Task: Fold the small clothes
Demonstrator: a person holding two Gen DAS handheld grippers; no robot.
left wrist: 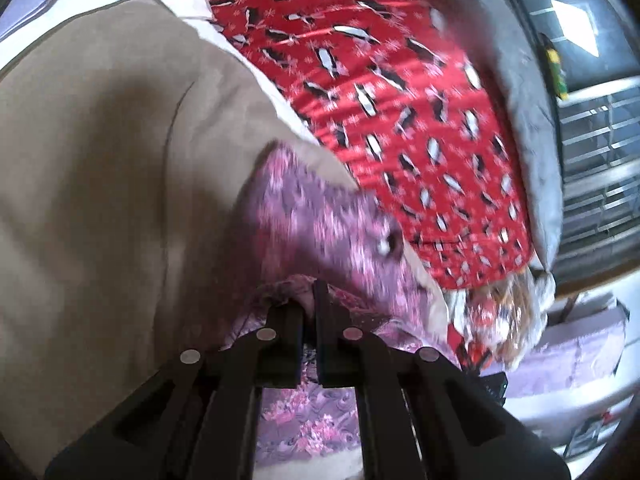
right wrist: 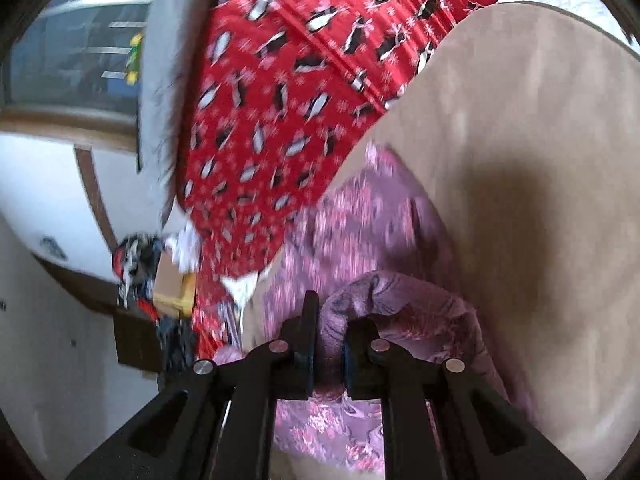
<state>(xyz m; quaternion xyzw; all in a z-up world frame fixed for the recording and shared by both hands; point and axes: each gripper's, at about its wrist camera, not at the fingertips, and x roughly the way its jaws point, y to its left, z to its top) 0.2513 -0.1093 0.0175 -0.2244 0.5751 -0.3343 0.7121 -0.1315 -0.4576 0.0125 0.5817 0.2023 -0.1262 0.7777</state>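
Note:
A small pink and purple patterned garment [left wrist: 312, 220] lies partly on a tan surface [left wrist: 100, 160]. My left gripper [left wrist: 310, 300] is shut on one edge of the garment, cloth pinched between its black fingers. In the right wrist view the same garment [right wrist: 360, 220] stretches away, blurred by motion. My right gripper [right wrist: 330, 316] is shut on another bunched edge of the garment [right wrist: 400, 296], which wraps over the right finger. Both grippers hold the cloth lifted a little off the tan surface [right wrist: 520, 140].
A red cloth with penguin print [left wrist: 400, 100] covers the area behind the garment and also shows in the right wrist view [right wrist: 280, 100]. A grey cushion [left wrist: 532, 120] edges it. A window with bars [left wrist: 600, 140] and clutter [right wrist: 152, 276] lie beyond.

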